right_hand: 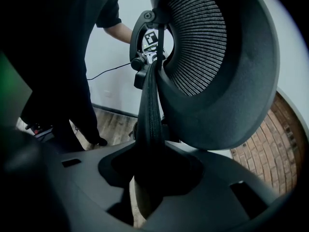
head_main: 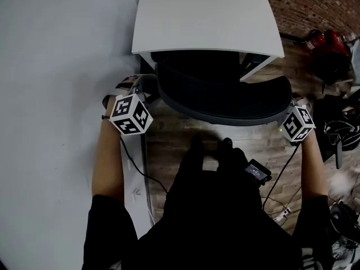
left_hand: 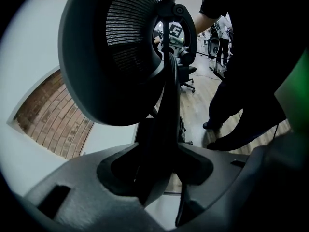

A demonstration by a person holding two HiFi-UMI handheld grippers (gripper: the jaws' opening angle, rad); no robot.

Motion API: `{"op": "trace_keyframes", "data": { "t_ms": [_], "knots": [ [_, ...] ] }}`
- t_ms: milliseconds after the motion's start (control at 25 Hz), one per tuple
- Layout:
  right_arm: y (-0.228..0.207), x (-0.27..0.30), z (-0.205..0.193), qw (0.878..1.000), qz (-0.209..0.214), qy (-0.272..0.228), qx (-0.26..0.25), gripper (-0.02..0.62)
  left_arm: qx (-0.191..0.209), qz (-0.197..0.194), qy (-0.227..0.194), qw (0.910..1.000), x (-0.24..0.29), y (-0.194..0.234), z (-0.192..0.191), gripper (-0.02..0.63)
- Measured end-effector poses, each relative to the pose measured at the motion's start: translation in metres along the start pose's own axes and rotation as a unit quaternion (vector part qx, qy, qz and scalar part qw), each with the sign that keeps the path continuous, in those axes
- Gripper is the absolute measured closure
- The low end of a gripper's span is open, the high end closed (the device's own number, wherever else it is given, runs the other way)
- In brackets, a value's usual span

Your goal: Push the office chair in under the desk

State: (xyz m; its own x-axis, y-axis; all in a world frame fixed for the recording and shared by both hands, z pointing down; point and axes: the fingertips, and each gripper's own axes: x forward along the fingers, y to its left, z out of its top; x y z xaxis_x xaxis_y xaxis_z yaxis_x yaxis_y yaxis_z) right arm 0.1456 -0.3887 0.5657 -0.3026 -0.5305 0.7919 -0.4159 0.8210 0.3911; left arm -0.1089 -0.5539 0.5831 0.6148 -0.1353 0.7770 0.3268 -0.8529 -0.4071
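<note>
Dark clothing on the person's torso (head_main: 225,218) fills the bottom of the head view and covers the floor below. Beyond it the white desk (head_main: 208,16) stands over the front part of the office chair (head_main: 225,97), whose curved backrest lies just outside the desk's near edge. The left gripper (left_hand: 159,178) and right gripper (right_hand: 149,178) are each clamped on that backrest's thin rim, one at either end.

An uneven shove would likely swing the chair askew and knock it against the desk's white side support (head_main: 260,66). The narrow rim could also slip out of a gripper.

Seat, armrests and wheels are hidden beneath the desk top, so I cannot tell how much room is left.
</note>
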Motion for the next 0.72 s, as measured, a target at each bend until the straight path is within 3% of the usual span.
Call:
{"op": "trace_keyframes", "data": {
  "t_ms": [720],
  "knots": [
    [-0.062,0.028,0.0,1.0,-0.013,-0.009,-0.004,0.465,0.0,-0.009,0.006,0.9999,0.019,0.062,-0.018,0.399]
  ]
}}
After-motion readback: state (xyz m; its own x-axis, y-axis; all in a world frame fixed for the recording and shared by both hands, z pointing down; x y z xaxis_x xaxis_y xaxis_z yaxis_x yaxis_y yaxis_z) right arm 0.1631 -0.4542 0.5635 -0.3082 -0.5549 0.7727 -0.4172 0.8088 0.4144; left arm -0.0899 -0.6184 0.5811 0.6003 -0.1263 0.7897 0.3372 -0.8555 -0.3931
